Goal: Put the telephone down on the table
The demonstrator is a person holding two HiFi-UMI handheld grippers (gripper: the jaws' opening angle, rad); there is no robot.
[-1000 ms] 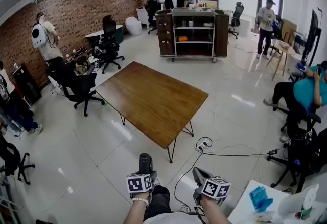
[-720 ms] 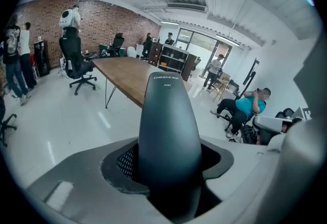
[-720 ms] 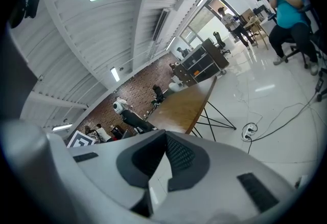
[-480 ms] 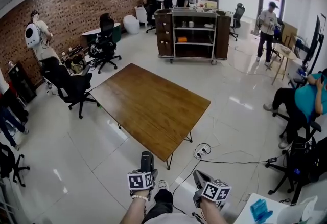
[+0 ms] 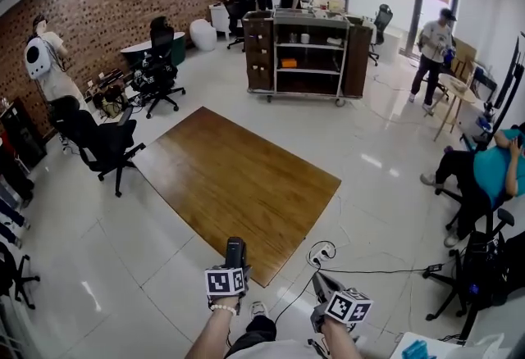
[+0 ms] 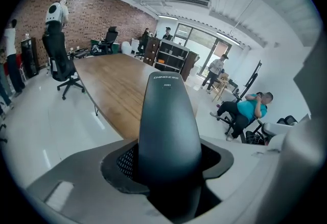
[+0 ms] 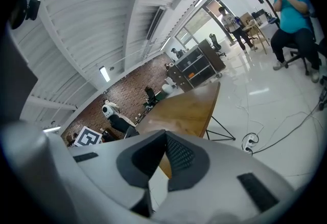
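**Fingers of the left gripper hold the telephone, not yet on the table**

Fingers (image 6: 76,169) of the left gripper (image 5: 235,261) are closed around the lower part of the telephone (image 6: 168,126), a dark, smooth handset. It stands upright between the 2 grey fingers, and its rounded end points away from the person. It carries small white print near the top.

In the head view the telephone is up in the air, at the near corner of the wooden table (image 5: 238,177). It does not touch the table top.

The right gripper (image 5: 321,284) is just beside the left one, a little lower in the picture. Its fingers (image 7: 232,177) are brought together, the 2 dark pads meet at the tips, and they hold nothing.

A white power strip (image 5: 321,253) lies on the shiny floor near the table leg, and a black cable runs from it to the right. A black office chair (image 5: 94,136) stands to the left of the table, and a dark shelf cart (image 5: 303,54) stands behind it. A person in a teal shirt (image 5: 500,169) sits at the right edge.
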